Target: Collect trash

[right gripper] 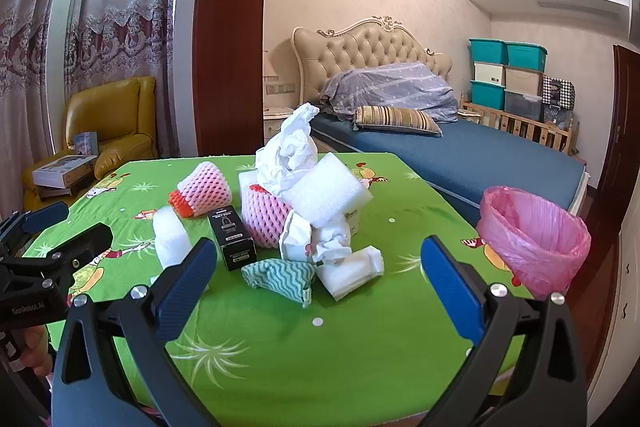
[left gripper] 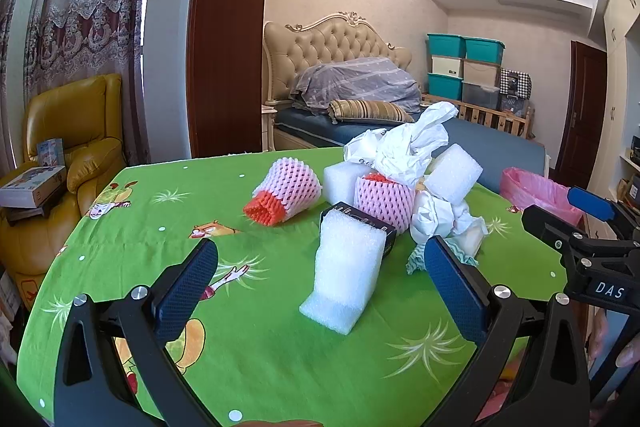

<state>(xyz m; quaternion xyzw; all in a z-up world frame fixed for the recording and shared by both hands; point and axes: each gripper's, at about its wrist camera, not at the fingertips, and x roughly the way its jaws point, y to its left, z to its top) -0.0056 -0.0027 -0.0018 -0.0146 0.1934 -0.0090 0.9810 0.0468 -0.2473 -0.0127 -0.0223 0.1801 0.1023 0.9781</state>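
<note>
A heap of trash lies on the green cartoon tablecloth (left gripper: 256, 347) (right gripper: 320, 367). It holds crumpled white paper (left gripper: 404, 147) (right gripper: 292, 151), white foam blocks (left gripper: 346, 275) (right gripper: 328, 191), pink fruit nets (left gripper: 290, 187) (right gripper: 206, 189), a black box (left gripper: 356, 217) (right gripper: 232, 237) and a teal cloth (right gripper: 280, 275). My left gripper (left gripper: 320, 283) is open, with the near foam block between its fingers, not touching. My right gripper (right gripper: 320, 279) is open, just short of the teal cloth and folded paper (right gripper: 352, 269). A bin lined with a pink bag (right gripper: 536, 239) (left gripper: 536, 189) stands at the table's right edge.
A yellow armchair (left gripper: 72, 155) with boxes stands left of the table. A bed (right gripper: 460, 151) with a padded headboard lies behind, and stacked storage boxes (right gripper: 508, 75) beyond it. A dark wooden post (left gripper: 228, 27) rises behind the table.
</note>
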